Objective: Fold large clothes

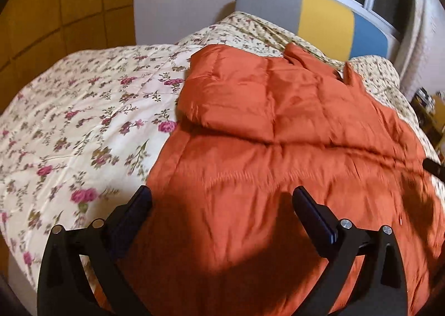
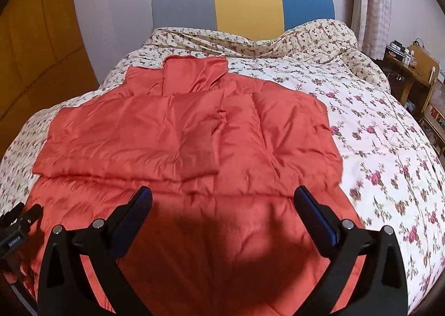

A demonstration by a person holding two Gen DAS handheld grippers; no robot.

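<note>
We are looking down over a bed covered by a cream quilted bedspread printed with pink roses [image 2: 375, 132], its padded headboard in grey, yellow and blue panels [image 2: 244, 4] standing against the wall under a window. Lying flat on the bedspread is the large rust-orange quilted puffer jacket [image 2: 194, 149], its collar pointing toward the headboard and its hem nearest us; one sleeve is lying folded across the chest. A wooden side table [image 2: 411, 73] is standing beside the bed at the right. We are holding the left claw [image 1: 222, 199] above the jacket's lower left part, near its edge, its black fingers spread wide and gripping nothing. We are holding the right claw [image 2: 222, 199] above the jacket's lower middle, likewise wide apart and empty. Both are casting shadows on the fabric.
</note>
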